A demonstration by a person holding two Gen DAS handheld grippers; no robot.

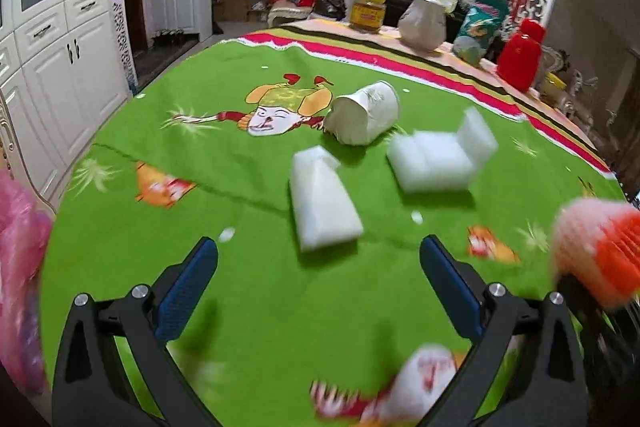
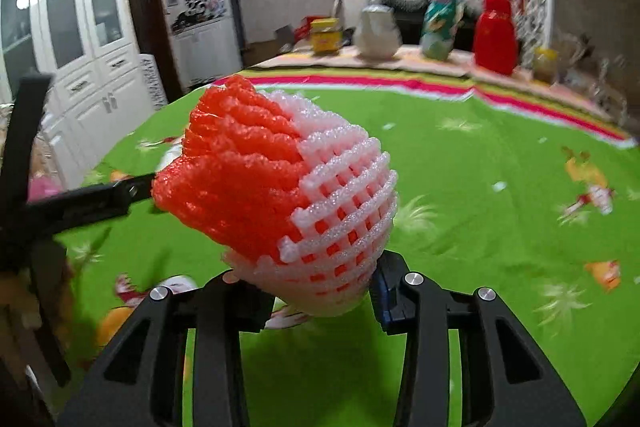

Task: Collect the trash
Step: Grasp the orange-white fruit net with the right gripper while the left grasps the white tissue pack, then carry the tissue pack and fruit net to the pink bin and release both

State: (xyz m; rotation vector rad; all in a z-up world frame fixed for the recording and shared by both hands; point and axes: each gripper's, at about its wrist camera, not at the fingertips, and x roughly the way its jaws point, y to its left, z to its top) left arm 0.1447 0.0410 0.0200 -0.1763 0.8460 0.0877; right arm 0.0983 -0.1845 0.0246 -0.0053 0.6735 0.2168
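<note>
My right gripper point(image 2: 316, 291) was clamped on the foam fruit net point(image 2: 288, 195), its pads squeezing the white base while the red mouth flared up and away from me, lifted clear of the green tablecloth point(image 2: 460, 187). To carry it well I judged I should keep the squeeze light but steady, since the springy mesh could slip out. My left gripper point(image 1: 318, 279) hung with its jaws spread and nothing between them, just short of the foam wedge point(image 1: 322, 203). That wedge lay near the middle of the cloth, with a foam block point(image 1: 436, 163) beside it and a crushed paper cup point(image 1: 364, 115) toward the far striped edge. All three were white and light-looking.
</note>
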